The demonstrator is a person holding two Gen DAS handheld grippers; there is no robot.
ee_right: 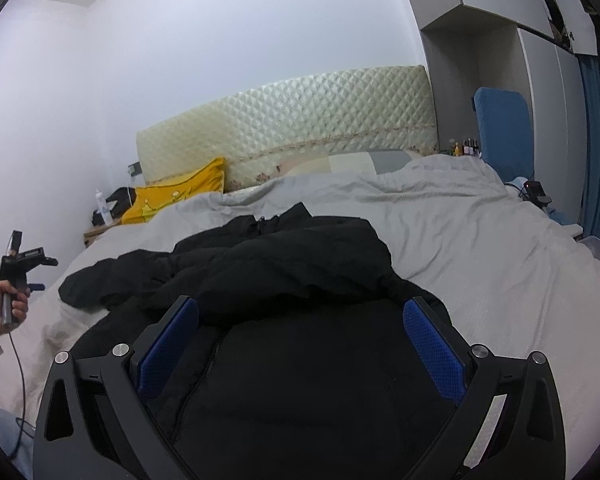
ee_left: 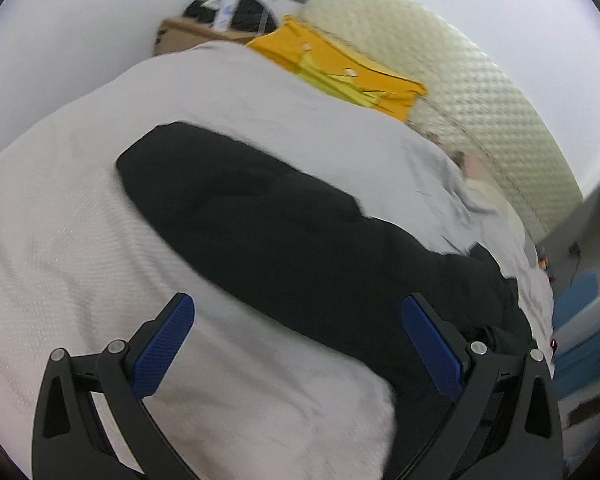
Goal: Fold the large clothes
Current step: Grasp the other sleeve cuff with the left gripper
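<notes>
The left wrist view is motion-blurred, so the black jacket [ee_left: 284, 224] shows no seams. Its lower end runs out of frame at 5 o'clock. In the right wrist view the jacket's hem is cut off at 6 o'clock, and the small bottles [ee_right: 466, 147] at 2 o'clock are too tiny to identify.

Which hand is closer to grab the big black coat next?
Probably the right gripper: its open jaws sit directly over the rumpled black padded jacket. The left gripper, also open, hangs mostly over the pale grey bedspread.
</notes>
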